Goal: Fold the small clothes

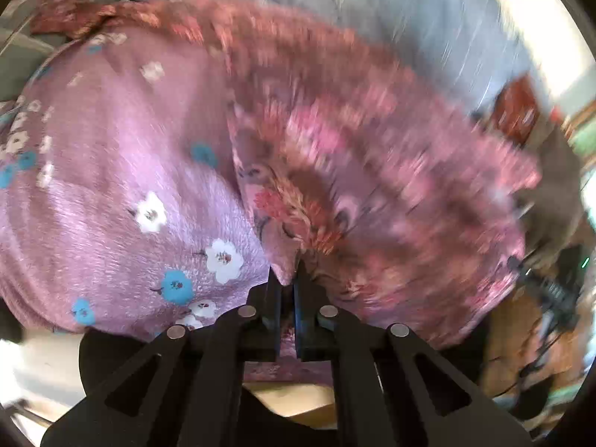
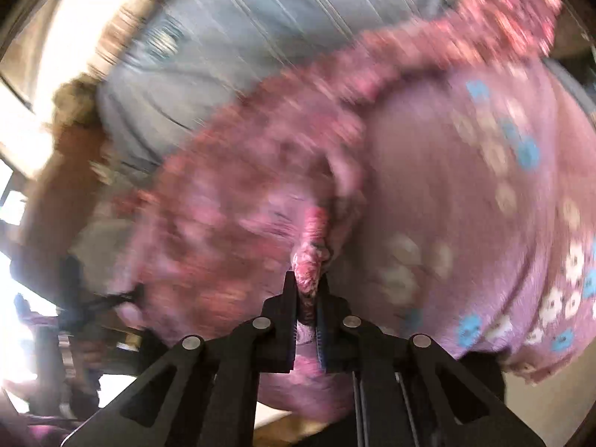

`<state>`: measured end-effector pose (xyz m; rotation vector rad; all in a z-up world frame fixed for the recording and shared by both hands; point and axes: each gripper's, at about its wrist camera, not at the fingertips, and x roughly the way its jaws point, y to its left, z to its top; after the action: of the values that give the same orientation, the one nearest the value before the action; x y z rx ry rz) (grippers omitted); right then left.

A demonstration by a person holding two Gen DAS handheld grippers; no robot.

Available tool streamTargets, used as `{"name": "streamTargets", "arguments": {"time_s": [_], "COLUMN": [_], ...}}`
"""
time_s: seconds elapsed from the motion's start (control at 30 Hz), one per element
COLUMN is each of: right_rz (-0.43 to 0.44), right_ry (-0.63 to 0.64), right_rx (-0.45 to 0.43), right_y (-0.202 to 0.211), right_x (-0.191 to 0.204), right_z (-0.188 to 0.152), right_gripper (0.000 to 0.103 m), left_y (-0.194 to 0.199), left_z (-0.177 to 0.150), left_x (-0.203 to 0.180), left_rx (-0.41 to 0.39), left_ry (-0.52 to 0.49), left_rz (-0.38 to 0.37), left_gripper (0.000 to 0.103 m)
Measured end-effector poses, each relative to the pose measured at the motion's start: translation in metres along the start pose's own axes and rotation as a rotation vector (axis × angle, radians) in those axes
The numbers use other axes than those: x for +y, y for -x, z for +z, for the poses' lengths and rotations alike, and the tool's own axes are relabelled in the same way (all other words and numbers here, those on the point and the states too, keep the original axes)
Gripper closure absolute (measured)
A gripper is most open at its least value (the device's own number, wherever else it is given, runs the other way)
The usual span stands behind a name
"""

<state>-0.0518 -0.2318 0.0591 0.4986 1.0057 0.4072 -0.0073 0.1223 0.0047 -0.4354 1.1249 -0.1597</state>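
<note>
Left hand-held gripper (image 1: 287, 279) clamped on a fold of pink patterned cloth (image 1: 335, 171), blurred toward the right. Beside it, touching on the left, mauve cloth (image 1: 111, 171) with white and blue flowers. Behind both, grey sheet (image 1: 391, 7). Below, a pale surface (image 1: 44, 365).

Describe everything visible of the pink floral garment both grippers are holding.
The pink floral garment is thin, soft cloth with a busy red-and-pink flower print, blurred in both views. It lies bunched and creased, partly over a mauve cloth with white and blue flowers and against grey bedding. The left gripper is shut on a folded edge; the right gripper is shut on a rolled-up bunch.
</note>
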Motion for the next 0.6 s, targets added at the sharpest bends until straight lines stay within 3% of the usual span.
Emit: {"name": "streamTargets", "arguments": {"time_s": [0.07, 0.17, 0.23, 0.3, 0.37, 0.47, 0.5, 0.57, 0.6], "right_rz": [0.044, 0.006, -0.047, -0.116, -0.18, -0.149, -0.137, -0.11, -0.103], "right_ry": [0.031, 0.046, 0.022, -0.031, -0.059, -0.046, -0.041, -0.058, -0.069], "right_rx": [-0.052, -0.022, 0.068, 0.215, 0.301, 0.206, 0.153, 0.046, 0.002], "right_y": [0.025, 0.023, -0.003, -0.039, -0.057, -0.034, -0.022, -0.004, -0.001], "right_x": [0.016, 0.02, 0.006, -0.015, -0.027, -0.025, -0.023, -0.026, -0.028], "right_z": [0.011, 0.016, 0.008, -0.012, -0.023, -0.01, -0.002, 0.011, 0.017], "right_gripper": [0.095, 0.095, 0.094, 0.092, 0.088, 0.085, 0.075, 0.059, 0.059], "left_y": [0.028, 0.041, 0.016, -0.018, -0.026, 0.0, 0.01, 0.025, 0.024], "left_z": [0.006, 0.006, 0.004, -0.005, -0.01, -0.004, 0.0, 0.009, 0.013], "left_x": [0.005, 0.012, 0.016, 0.025, 0.033, 0.023, 0.017, 0.003, 0.0], "left_rx": [-0.049, -0.059, 0.006, 0.109, 0.138, 0.072, 0.03, -0.047, -0.07], "left_ry": [0.012, 0.012, 0.035, 0.066, 0.07, 0.024, 0.002, -0.049, -0.066], "left_rz": [-0.015, 0.044, 0.099, 0.17, 0.207, 0.194, 0.214, 0.224, 0.212], "left_gripper": [0.101, 0.1, 0.1, 0.099, 0.098, 0.098, 0.097, 0.089, 0.074]}}
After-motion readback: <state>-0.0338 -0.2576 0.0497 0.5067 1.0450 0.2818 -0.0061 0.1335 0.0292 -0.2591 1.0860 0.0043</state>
